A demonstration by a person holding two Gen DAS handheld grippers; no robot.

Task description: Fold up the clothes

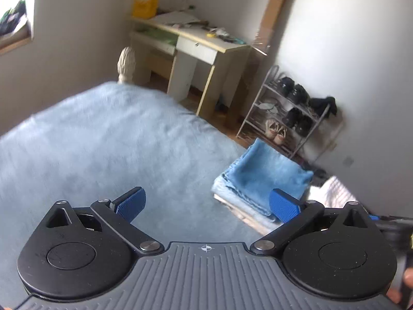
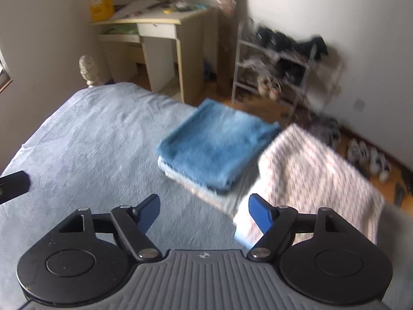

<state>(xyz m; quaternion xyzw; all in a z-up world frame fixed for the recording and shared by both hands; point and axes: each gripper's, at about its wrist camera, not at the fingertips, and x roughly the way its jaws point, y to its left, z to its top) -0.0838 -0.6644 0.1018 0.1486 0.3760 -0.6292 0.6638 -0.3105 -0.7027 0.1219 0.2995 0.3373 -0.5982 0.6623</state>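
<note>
A folded blue towel (image 2: 219, 142) tops a neat stack of paler folded pieces on the bed (image 2: 90, 134), near its far edge. Just beside it lies a white patterned garment (image 2: 315, 170), unfolded and rumpled. Both the left hand-held gripper (image 1: 206, 205) and the right hand-held gripper (image 2: 204, 213) hang over the bedspread, jaws apart, nothing between them. Beyond stand a cluttered desk (image 2: 160, 25) and a shoe rack (image 2: 278, 62) holding shoes.
</note>
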